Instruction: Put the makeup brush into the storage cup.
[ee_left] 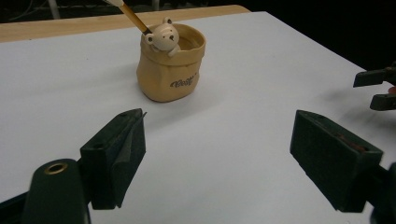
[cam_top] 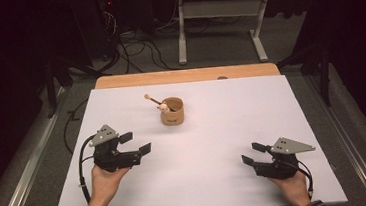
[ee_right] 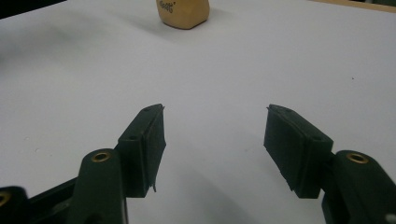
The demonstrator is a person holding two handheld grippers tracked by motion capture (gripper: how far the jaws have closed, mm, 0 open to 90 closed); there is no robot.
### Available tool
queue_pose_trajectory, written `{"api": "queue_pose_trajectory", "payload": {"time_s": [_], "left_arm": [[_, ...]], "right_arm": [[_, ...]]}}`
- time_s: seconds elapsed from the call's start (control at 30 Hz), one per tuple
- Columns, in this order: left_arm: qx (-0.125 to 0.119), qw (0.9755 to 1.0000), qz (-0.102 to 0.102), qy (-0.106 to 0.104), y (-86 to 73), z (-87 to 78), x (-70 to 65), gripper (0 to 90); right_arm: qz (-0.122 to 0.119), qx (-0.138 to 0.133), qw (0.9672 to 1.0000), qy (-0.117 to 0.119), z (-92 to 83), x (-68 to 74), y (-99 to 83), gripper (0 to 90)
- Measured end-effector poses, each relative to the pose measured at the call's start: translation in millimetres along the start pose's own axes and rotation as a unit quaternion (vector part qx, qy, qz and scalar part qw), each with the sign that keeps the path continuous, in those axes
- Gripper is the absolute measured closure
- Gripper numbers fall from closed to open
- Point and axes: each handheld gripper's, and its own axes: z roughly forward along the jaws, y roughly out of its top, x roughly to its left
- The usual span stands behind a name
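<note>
As it stands, tan bear pot (ee_left: 170, 65), stick (ee_left: 133, 17) inside

Overhead light falls evenly on the white worktop (cam_top: 210, 146), which reads bright without glare, while the surrounding room sinks into near black. Soft, short shadows lie under the left gripper (cam_top: 134, 143) and right gripper (cam_top: 251, 153), and beside the tan bear pot (ee_left: 171, 63). In both gripper views the near jaws are slightly soft; all frames are grainy and low in resolution.

Lab: floor cables (cam_top: 138, 49), bench legs (cam_top: 181, 33)
</note>
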Motion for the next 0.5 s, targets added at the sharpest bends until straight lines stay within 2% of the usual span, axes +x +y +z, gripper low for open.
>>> {"api": "queue_pose_trajectory", "payload": {"time_s": [0.5], "left_arm": [[0.008,1.0,0.003,-0.003,-6.7,5.2,-3.0,19.9]], "right_arm": [[0.0,0.0,1.0,0.0,0.1,0.1,-0.1,40.2]]}}
